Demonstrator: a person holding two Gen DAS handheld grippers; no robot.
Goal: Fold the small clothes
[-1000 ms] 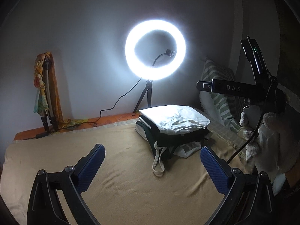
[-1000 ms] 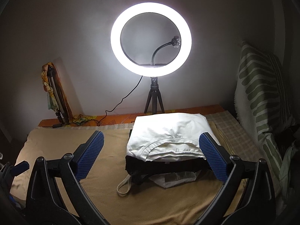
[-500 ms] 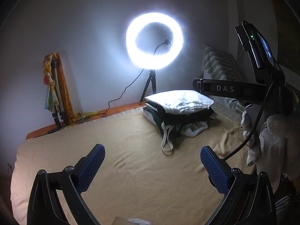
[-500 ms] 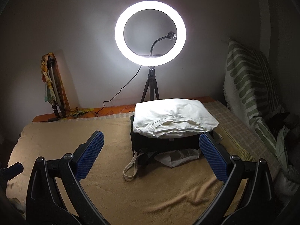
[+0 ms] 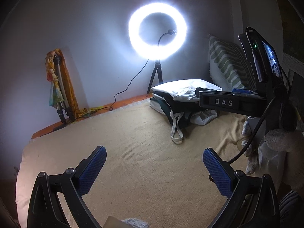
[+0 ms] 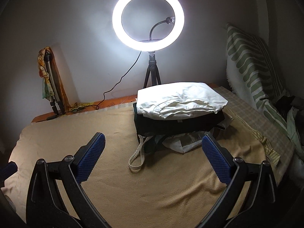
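My left hand-held gripper hangs spread wide over the bare tan blanket on the bed, with nothing between its blue pads. My right hand-held gripper is spread just as wide and empty too, pointed at the pile of clothes.

Over the last second both views have drawn back from that pile. In the right view the folded white garment on top sat between my fingertips a second ago; now it lies beyond them, with open blanket in between. In the left view the pile has slid away to the right, and my right gripper's body, marked DAS, now crosses in front of it.

The white garment rests flat and squared on a dark folded piece. Crumpled pale cloth and a looped strap poke out beneath.

I judge that the top piece is done and I have let go of it. The next thing to fold probably lies elsewhere; I cannot see a loose garment on the blanket, though something pale shows at the bottom edge of the left view, too cut off to name.

The ring light glares behind the pile.
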